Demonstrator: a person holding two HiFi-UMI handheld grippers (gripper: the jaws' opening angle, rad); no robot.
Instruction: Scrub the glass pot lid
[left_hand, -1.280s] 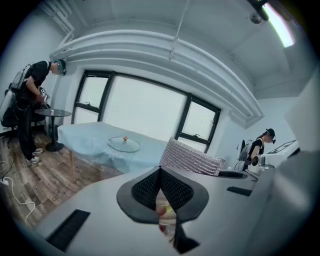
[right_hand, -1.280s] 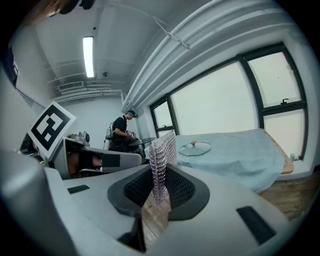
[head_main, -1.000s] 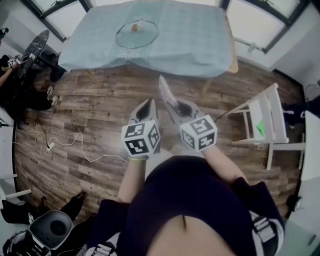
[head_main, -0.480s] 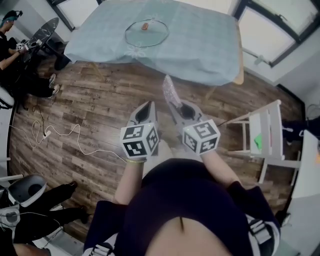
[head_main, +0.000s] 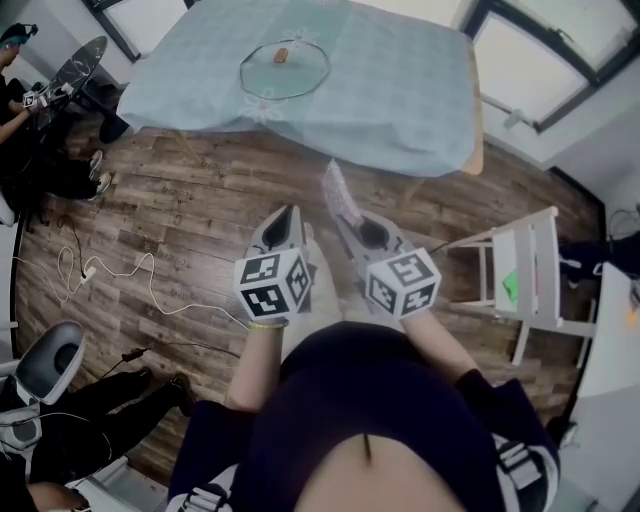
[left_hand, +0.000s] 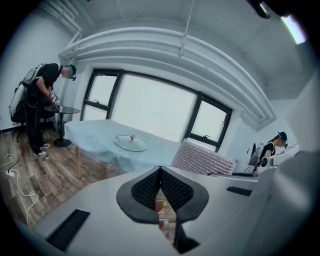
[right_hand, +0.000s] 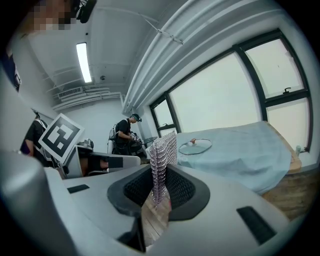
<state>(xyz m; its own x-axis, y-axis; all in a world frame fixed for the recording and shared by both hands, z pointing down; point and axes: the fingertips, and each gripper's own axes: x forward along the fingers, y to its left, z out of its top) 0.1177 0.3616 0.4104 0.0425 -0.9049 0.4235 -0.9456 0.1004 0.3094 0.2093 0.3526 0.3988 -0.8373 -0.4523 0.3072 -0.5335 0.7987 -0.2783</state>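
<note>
The glass pot lid (head_main: 284, 68) with a brown knob lies flat on a table under a light blue cloth (head_main: 400, 90), far ahead of both grippers. My left gripper (head_main: 285, 218) hovers over the wooden floor, shut and empty. My right gripper (head_main: 349, 222), just beside it, is shut on a silvery mesh scrubber (head_main: 337, 190) that sticks out past its jaws. In the left gripper view the lid (left_hand: 131, 143) sits beyond the shut jaws and the scrubber (left_hand: 204, 159) shows at right. The right gripper view shows the scrubber (right_hand: 161, 160) standing upright between the pads, with the lid (right_hand: 195, 146) behind it.
A white chair (head_main: 525, 270) stands at the right, between me and the table's corner. A cable (head_main: 100, 280) trails over the floor at left, near an office chair (head_main: 45, 365). A person (left_hand: 42, 107) stands by a small round table at far left.
Both grippers have drifted slightly forward together over the floor toward the table. The scrubber stays clamped in the right one and the left stays shut.
</note>
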